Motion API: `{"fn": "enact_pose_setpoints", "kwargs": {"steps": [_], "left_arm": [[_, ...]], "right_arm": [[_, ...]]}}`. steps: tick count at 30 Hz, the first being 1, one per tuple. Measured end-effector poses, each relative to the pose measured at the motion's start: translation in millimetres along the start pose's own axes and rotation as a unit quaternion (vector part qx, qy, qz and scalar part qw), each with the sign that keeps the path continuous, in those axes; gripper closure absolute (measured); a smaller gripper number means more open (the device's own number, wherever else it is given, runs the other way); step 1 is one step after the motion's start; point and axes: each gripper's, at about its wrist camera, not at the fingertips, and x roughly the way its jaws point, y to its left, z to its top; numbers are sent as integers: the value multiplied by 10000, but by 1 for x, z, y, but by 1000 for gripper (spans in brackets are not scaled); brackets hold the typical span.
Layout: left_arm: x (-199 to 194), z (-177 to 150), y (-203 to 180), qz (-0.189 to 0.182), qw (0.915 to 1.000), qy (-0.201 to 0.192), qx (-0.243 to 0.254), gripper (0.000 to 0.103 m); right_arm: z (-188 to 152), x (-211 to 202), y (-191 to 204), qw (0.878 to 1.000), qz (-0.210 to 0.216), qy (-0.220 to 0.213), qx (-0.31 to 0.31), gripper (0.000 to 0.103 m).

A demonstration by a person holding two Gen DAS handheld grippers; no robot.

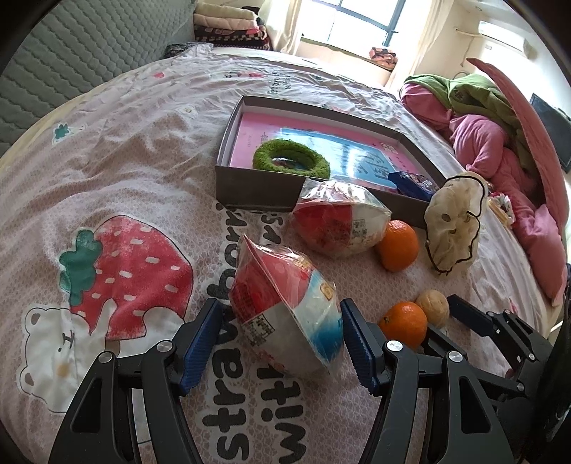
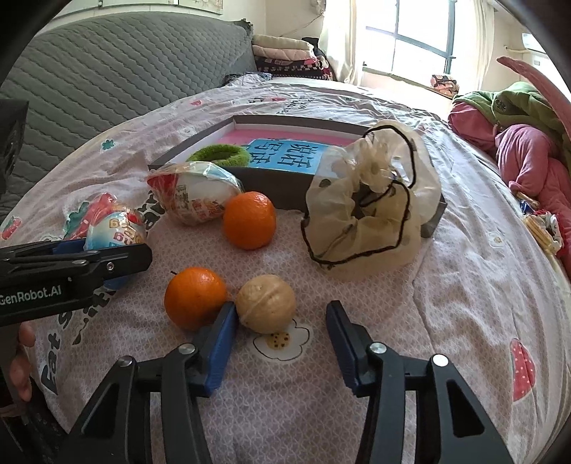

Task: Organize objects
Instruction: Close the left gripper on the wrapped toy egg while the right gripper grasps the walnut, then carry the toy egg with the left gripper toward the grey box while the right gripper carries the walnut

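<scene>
On the bed, my left gripper (image 1: pixel 278 321) is open with its jaws on either side of a wrapped red, white and blue egg toy (image 1: pixel 285 310); contact is unclear. A second wrapped egg toy (image 1: pixel 339 221) lies by the grey box (image 1: pixel 257 192). My right gripper (image 2: pixel 282 321) is open, its left finger beside a walnut (image 2: pixel 266 303). Two oranges (image 2: pixel 194 298) (image 2: pixel 249 219) lie nearby. A sheer cream scrunchie (image 2: pixel 367 214) leans on the box's front wall. The box holds a pink and blue book (image 1: pixel 357 150), a green scrunchie (image 1: pixel 291 157) and a blue packet (image 1: pixel 410 182).
The bed sheet (image 1: pixel 107 160) has strawberry and bear prints. A grey quilted headboard (image 2: pixel 107 64) stands at the left. Pink and green clothes (image 1: pixel 481 117) are piled at the right. Folded blankets (image 1: pixel 228 25) sit by the window.
</scene>
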Motion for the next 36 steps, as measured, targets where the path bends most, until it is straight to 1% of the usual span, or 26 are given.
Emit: {"fn": "enact_pose_setpoints", "kwargs": {"steps": [5, 6, 14, 15, 18, 19, 36], "left_arm": [[4, 1, -1, 103, 9999, -93, 28, 34], [4, 1, -1, 112, 9999, -96, 28, 34], [6, 0, -2, 148, 9997, -192, 44, 35], [6, -1, -2, 133, 9997, -201, 34, 36], [6, -1, -1, 133, 9997, -223, 7, 45], [6, -1, -1, 125, 9997, -228, -3, 46], [-10, -6, -3, 18, 9993, -358, 121, 48]], "right_arm": [[0, 2, 0, 9999, 109, -76, 7, 69], [0, 3, 0, 9999, 126, -76, 4, 69], [-3, 2, -5, 9996, 242, -110, 133, 70], [-3, 3, -6, 9995, 253, -106, 138, 70], [-3, 1, -8, 9994, 278, -111, 174, 70], [-3, 1, -7, 9994, 279, -110, 179, 70], [-3, -8, -14, 9989, 242, -194, 342, 70]]}}
